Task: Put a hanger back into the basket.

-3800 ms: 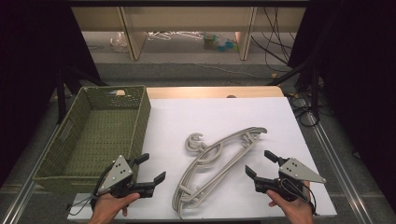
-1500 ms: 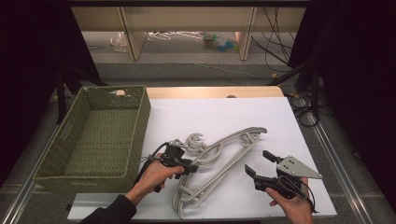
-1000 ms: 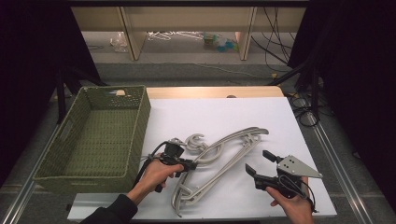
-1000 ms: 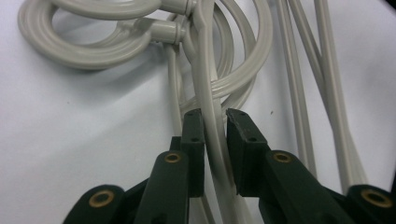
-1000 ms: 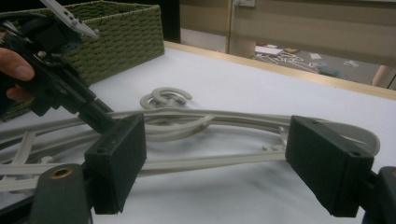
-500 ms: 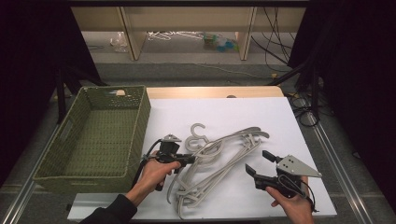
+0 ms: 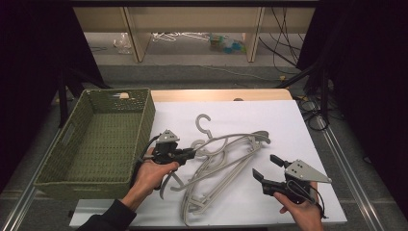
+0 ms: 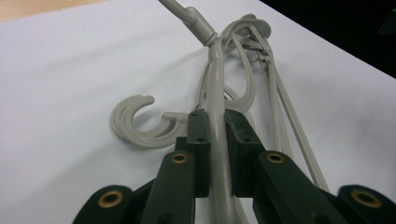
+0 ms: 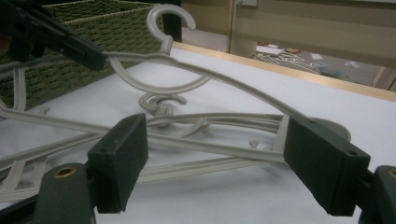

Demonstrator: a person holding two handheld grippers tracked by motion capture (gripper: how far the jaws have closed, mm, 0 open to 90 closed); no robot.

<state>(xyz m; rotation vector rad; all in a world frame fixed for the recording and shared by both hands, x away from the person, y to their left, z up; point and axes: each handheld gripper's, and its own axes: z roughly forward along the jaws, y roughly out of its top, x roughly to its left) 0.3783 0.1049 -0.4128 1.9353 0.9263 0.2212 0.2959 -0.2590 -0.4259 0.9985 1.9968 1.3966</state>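
Several grey plastic hangers (image 7: 219,180) lie tangled on the white table top (image 7: 288,125). My left gripper (image 7: 188,154) is shut on the arm of the top hanger (image 7: 235,139) and holds that end raised, its hook (image 7: 204,122) pointing away from me. In the left gripper view the two pads (image 8: 198,140) clamp the hanger's arm (image 8: 215,93), and the hooks of two other hangers (image 8: 135,128) rest on the table beneath. My right gripper (image 7: 266,167) hovers open at the pile's right end. Its jaws (image 9: 219,163) frame the hangers (image 9: 210,140) without touching them.
A green woven basket (image 7: 144,120) stands along the table's left side, close to my left hand; it shows again (image 9: 93,28) behind the left gripper (image 9: 56,39) in the right gripper view. The table's far half is bare white. Shelving and cables lie beyond the far edge.
My left gripper went from the front left to the hangers, shut on the top hanger's arm and lifted it, so its hook rose clear of the pile. The right gripper stayed put.
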